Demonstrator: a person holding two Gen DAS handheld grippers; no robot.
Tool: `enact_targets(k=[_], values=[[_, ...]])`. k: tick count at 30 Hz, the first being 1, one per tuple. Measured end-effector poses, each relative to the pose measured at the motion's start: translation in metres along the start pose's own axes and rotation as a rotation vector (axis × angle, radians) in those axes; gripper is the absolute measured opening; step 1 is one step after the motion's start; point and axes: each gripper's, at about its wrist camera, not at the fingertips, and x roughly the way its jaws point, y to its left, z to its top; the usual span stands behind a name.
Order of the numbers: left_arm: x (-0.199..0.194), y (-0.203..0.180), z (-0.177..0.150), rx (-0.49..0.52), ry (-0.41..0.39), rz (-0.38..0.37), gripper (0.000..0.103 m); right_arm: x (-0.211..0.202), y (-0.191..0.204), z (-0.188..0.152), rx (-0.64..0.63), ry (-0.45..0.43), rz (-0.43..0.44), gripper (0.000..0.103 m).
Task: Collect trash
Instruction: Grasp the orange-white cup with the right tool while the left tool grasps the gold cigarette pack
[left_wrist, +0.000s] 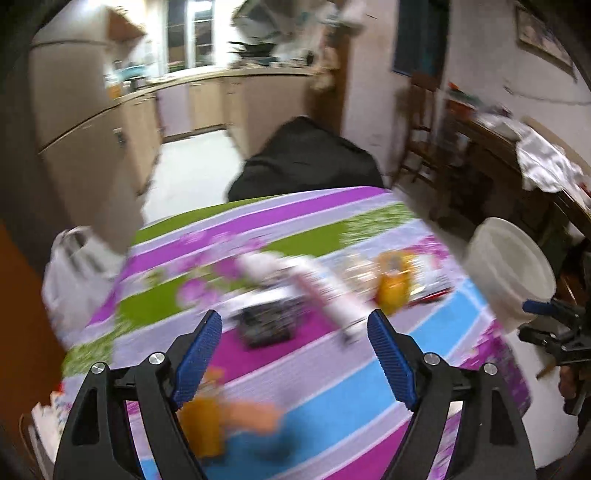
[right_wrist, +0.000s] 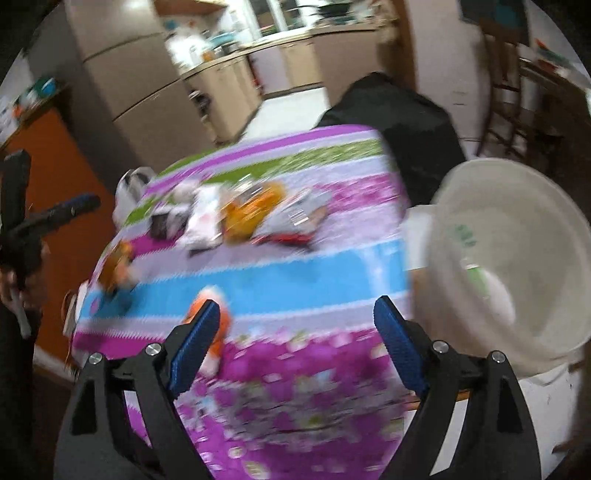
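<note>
Blurred trash lies on a table with a striped purple, green and blue cloth (left_wrist: 332, 373). In the left wrist view I see a white-and-pink wrapper (left_wrist: 310, 291), a black packet (left_wrist: 266, 326), a yellow packet (left_wrist: 393, 286) and an orange wrapper (left_wrist: 229, 417). My left gripper (left_wrist: 295, 354) hangs open over them, nothing between its pads. My right gripper (right_wrist: 297, 347) is open too, empty, above the cloth (right_wrist: 314, 273); an orange wrapper (right_wrist: 216, 321) lies by its left finger. A white bucket (right_wrist: 546, 221) stands at the table's right edge.
The yellow packet (right_wrist: 251, 212) and a silver-red wrapper (right_wrist: 295, 221) form a pile mid-table. A white plastic bag (left_wrist: 74, 273) hangs at the left edge. A black bag (left_wrist: 306, 158) sits beyond the far edge. Fridge, kitchen counters and a wooden chair lie behind.
</note>
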Motion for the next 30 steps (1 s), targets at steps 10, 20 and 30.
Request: enact_targets(k=[10,20,30], values=[[-0.035,0.087,-0.121,0.017,0.016,0.040,0.081,0.036,0.072,-0.046,-0.103,0.015,0.072,0.082],[0.044,0.064,-0.123,0.148,0.081,0.116,0.076,0.059,0.086,-0.062,-0.006,-0.004,0.065,0.082],[0.062,0.078,-0.127,0.084,0.093,0.071,0.054,0.085,0.089,-0.056,0.024,-0.003,-0.042,0.058]])
